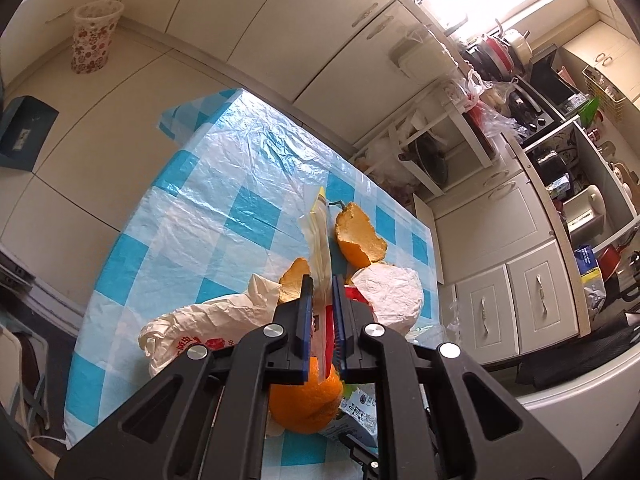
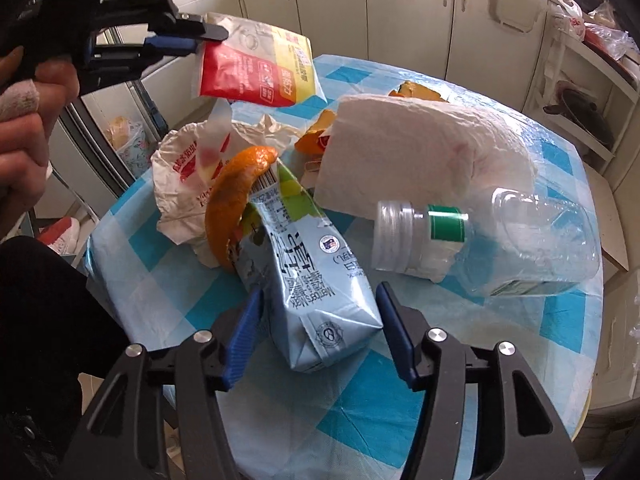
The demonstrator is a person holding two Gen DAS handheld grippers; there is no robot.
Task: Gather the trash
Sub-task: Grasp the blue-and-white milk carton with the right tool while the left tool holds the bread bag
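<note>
The left gripper (image 2: pixel 208 38) pinches a light, floppy snack wrapper (image 2: pixel 256 68) aloft at ten o'clock. The right gripper (image 2: pixel 320 332) gapes around the crushable milk carton (image 2: pixel 316 288); best squeezed mid-body.

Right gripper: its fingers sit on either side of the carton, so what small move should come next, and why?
Probably close the right gripper on the carton: its open jaws already flank the carton's base. The left gripper is busy, shut on a snack wrapper lifted above the table.
</note>
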